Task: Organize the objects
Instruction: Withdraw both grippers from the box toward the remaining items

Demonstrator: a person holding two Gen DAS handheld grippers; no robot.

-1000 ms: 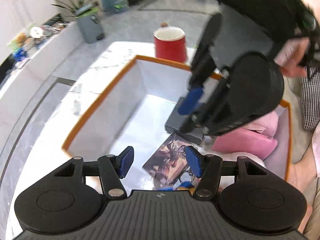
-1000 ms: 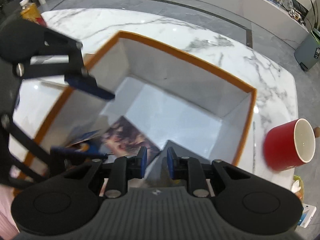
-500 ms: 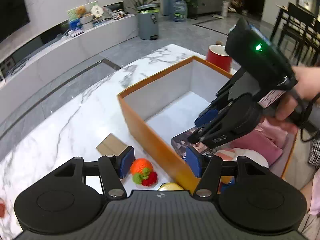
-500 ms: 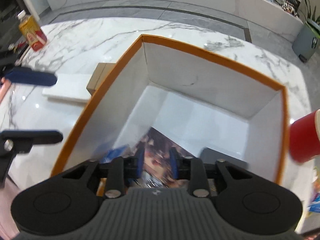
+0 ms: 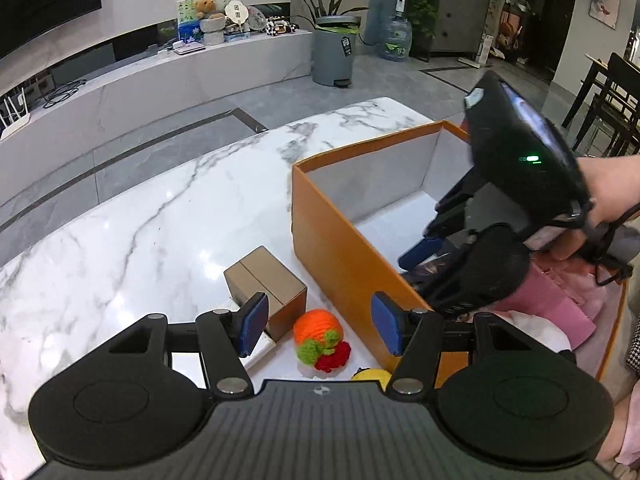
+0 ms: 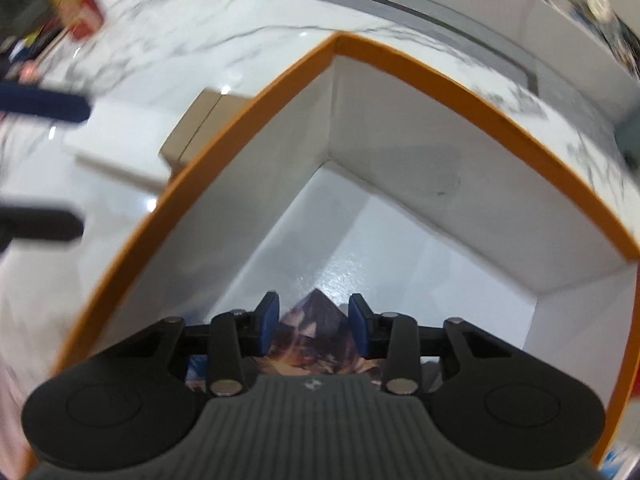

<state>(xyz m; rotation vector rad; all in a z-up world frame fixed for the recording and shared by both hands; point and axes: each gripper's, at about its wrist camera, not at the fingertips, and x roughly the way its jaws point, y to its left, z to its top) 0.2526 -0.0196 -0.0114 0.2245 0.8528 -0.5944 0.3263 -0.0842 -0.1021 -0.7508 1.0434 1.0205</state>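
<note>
Marble tabletop (image 5: 132, 240): left gripper (image 5: 318, 330), jaws wide and empty, has swung out of the orange box (image 5: 340, 256) to hover over the knitted toy (image 5: 320, 340), likely next pick; right gripper (image 6: 313, 326), jaws just opening, nothing clamped, sits low above the picture card (image 6: 316, 344)

Glossy marble table (image 5: 160, 232), matt cardboard box (image 5: 340, 256), knitted yarn toy (image 5: 318, 336).

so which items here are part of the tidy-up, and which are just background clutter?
Job:
- orange box, receiving container
- crochet fruit toy outside it on the table
- small cardboard box beside the toy
- yellow item, mostly hidden
- printed card and pink cloth inside the box

Background:
- grey bin
- water jug
- shelf ornaments
- dining chairs
</note>
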